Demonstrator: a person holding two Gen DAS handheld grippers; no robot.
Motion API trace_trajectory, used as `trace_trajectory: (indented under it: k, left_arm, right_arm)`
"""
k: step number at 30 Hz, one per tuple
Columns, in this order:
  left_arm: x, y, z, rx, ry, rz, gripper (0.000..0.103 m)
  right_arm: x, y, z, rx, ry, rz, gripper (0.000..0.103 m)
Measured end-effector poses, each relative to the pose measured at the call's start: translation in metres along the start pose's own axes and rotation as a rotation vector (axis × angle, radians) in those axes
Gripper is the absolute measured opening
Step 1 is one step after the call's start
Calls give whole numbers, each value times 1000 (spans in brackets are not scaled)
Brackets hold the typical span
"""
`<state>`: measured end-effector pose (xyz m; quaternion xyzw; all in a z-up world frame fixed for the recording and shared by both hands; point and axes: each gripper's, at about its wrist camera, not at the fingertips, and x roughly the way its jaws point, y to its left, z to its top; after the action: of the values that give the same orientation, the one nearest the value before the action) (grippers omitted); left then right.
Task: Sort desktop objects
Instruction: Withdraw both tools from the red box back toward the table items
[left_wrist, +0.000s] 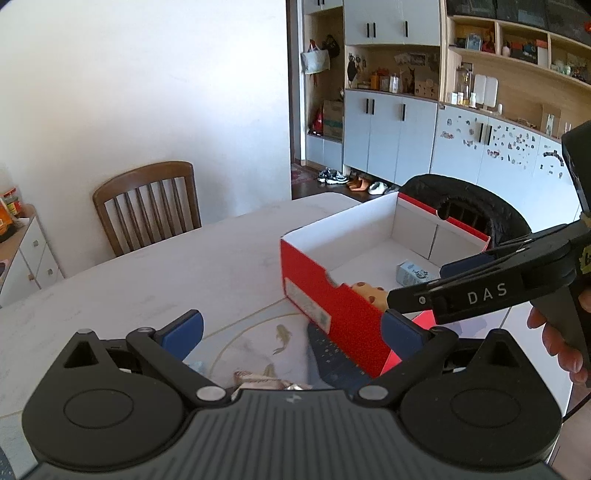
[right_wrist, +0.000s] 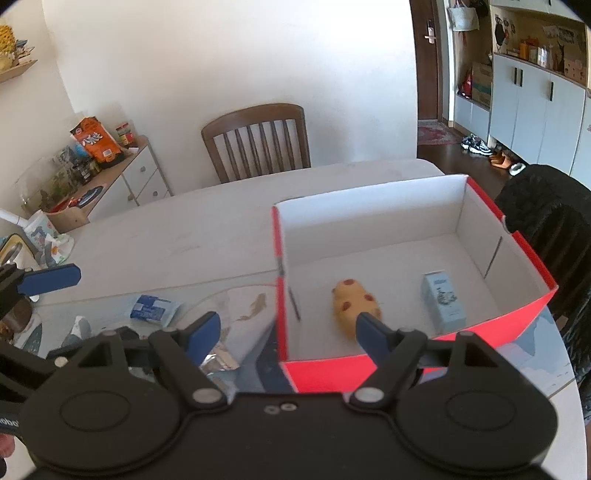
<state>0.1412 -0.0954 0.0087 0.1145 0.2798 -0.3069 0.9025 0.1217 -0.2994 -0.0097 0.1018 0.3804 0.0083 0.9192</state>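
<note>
Right gripper (right_wrist: 286, 334): jaws wide, empty. Ahead of it, the red box (right_wrist: 406, 360) on the worktop (right_wrist: 166, 229) holds a spotted yellow toy (right_wrist: 352, 301) and blue carton (right_wrist: 443, 301). Left gripper (left_wrist: 291, 332): jaws wide, empty.

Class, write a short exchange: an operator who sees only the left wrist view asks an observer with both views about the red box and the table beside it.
Operator: What is the yellow thing behind the red box wall?
Observer: A yellow spotted toy lying on the red box floor, apart from the pale blue carton.
Operator: Anything on the table left of the red box?
Observer: A blue-and-white packet lies flat there.
</note>
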Motion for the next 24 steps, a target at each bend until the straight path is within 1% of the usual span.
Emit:
trace_trajectory:
  k: [3, 8, 16, 19, 24]
  left_arm:
    - [-9, 11, -8, -19, -8, -6, 103]
    - [-20, 32, -24, -56, -7, 14, 103]
    - [-37, 66, -50, -107, -4, 54, 103]
    - [-41, 79, -60, -129, 3, 62, 103]
    - [-49, 98, -78, -150, 4, 97, 103]
  right_arm:
    - [-1, 13, -5, -14, 0, 3, 81]
    - [-2, 35, -15, -40, -9, 21, 82]
    - [0, 74, -32, -109, -23, 17, 83]
    - [4, 83, -39, -109, -15, 14, 83]
    - [12, 96, -50, -101, -2, 6, 83]
